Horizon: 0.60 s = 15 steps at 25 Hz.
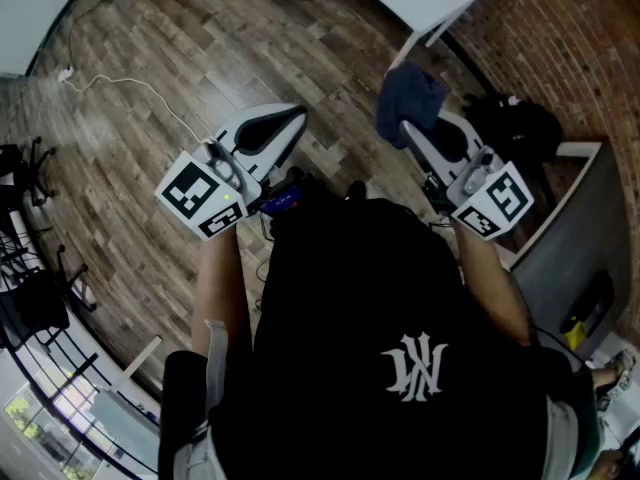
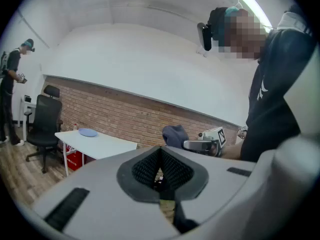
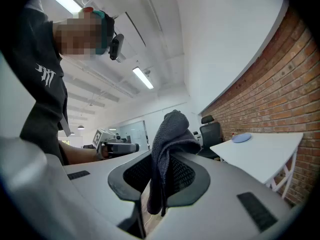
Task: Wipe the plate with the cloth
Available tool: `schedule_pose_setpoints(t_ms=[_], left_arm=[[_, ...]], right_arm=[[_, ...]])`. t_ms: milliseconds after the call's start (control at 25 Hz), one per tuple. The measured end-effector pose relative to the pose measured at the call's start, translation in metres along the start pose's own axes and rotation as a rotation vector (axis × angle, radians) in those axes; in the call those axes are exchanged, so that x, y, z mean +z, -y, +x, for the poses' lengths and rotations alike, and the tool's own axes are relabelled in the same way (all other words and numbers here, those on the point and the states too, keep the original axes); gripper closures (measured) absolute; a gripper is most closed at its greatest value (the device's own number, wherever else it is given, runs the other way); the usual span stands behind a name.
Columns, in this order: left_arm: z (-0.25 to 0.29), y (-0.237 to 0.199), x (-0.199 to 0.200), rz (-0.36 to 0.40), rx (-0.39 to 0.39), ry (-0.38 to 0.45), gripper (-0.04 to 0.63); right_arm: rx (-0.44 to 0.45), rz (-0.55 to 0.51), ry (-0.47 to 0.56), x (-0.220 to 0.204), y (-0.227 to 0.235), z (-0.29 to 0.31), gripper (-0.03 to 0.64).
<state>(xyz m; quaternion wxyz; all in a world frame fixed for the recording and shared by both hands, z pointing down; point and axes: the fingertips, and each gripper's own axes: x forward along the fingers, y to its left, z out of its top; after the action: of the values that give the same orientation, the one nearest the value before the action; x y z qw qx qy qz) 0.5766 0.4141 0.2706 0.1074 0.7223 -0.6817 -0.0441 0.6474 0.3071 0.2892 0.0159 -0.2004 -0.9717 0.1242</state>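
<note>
A round blue plate [image 2: 88, 132] lies on a white table [image 2: 107, 145] by the brick wall, well away from both grippers. The plate [image 3: 242, 137] also shows in the right gripper view, far along the table [image 3: 265, 151]. My right gripper [image 3: 162, 159] is shut on a dark blue-grey cloth [image 3: 170, 139] that stands up and hangs down between its jaws. In the head view the cloth [image 1: 410, 103] covers the right gripper's tips [image 1: 408, 130]. My left gripper [image 2: 161, 151] is shut with nothing in it, held level at the left [image 1: 288, 120].
A black office chair [image 2: 45, 119] stands beside the table, with a red box [image 2: 75, 159] under it. Another person [image 2: 10, 84] stands at the far left. A black bag [image 1: 515, 123] and a grey cabinet [image 1: 570, 238] are on my right. A white cable [image 1: 130, 83] lies on the wood floor.
</note>
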Motion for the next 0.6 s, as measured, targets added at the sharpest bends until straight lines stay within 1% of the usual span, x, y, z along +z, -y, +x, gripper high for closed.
schedule_pose_setpoints(t_ms=[240, 400, 520, 600], left_arm=[[0.006, 0.008, -0.009, -0.033, 0.008, 0.002, 0.594], [0.014, 0.005, -0.007, -0.037, 0.021, 0.008, 0.594], [0.02, 0.008, -0.007, -0.037, 0.014, -0.001, 0.594], [0.017, 0.008, -0.008, -0.052, 0.013, 0.005, 0.594]], right_arm=[[0.015, -0.011, -0.011, 0.003, 0.003, -0.004, 0.532], [0.018, 0.038, -0.011, 0.0, 0.009, -0.002, 0.532], [0.03, 0.037, -0.012, 0.001, 0.011, -0.005, 0.532], [0.027, 0.026, -0.017, 0.0, 0.009, -0.006, 0.532]])
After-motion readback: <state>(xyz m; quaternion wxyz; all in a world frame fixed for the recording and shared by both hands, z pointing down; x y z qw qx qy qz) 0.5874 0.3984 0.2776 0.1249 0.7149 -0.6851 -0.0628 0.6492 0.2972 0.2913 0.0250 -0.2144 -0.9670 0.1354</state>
